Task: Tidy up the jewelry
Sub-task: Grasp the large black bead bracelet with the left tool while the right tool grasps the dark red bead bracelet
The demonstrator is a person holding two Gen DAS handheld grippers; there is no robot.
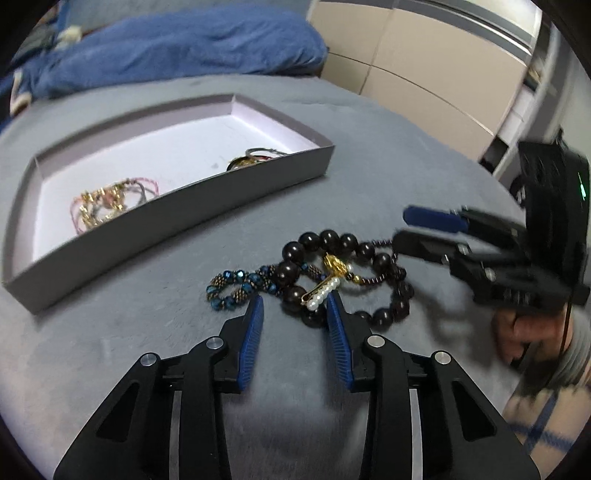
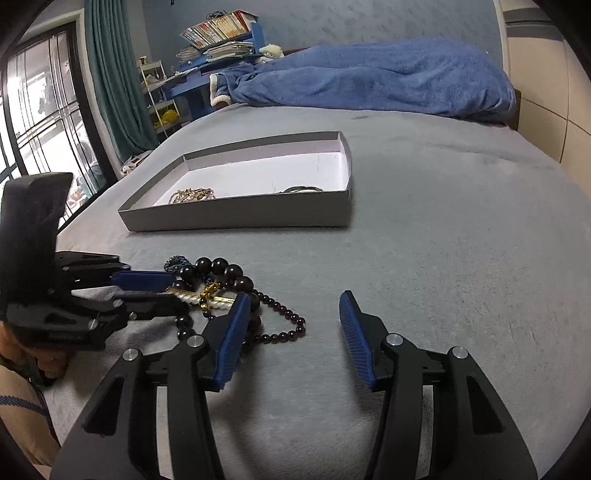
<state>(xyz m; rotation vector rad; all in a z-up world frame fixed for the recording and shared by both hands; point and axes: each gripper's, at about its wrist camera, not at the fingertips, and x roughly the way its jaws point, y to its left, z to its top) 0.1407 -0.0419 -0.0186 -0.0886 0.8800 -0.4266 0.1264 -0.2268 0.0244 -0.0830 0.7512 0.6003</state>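
Note:
A pile of jewelry lies on the grey bed: a large dark bead bracelet [image 1: 388, 266] [image 2: 225, 269], a blue bead bracelet [image 1: 240, 286], a pearl clip [image 1: 323, 291] [image 2: 192, 297], a gold charm [image 1: 334, 264] and a small dark bead string [image 2: 284, 325]. My left gripper [image 1: 295, 301] [image 2: 155, 286] is open, its tips at the pile's near edge around a dark bead. My right gripper [image 2: 293, 297] [image 1: 410, 229] is open and empty, just right of the pile. A grey tray [image 1: 207, 206] [image 2: 236, 218] holds pink-gold chains [image 1: 107, 201] [image 2: 192, 194] and bangles [image 1: 255, 157] [image 2: 301, 189].
A blue blanket [image 1: 166, 48] [image 2: 369, 81] lies across the bed's far end. Beige cabinets [image 1: 424, 66] stand at the right. A window, a teal curtain [image 2: 114, 81] and a blue shelf of books [image 2: 218, 33] stand at the left.

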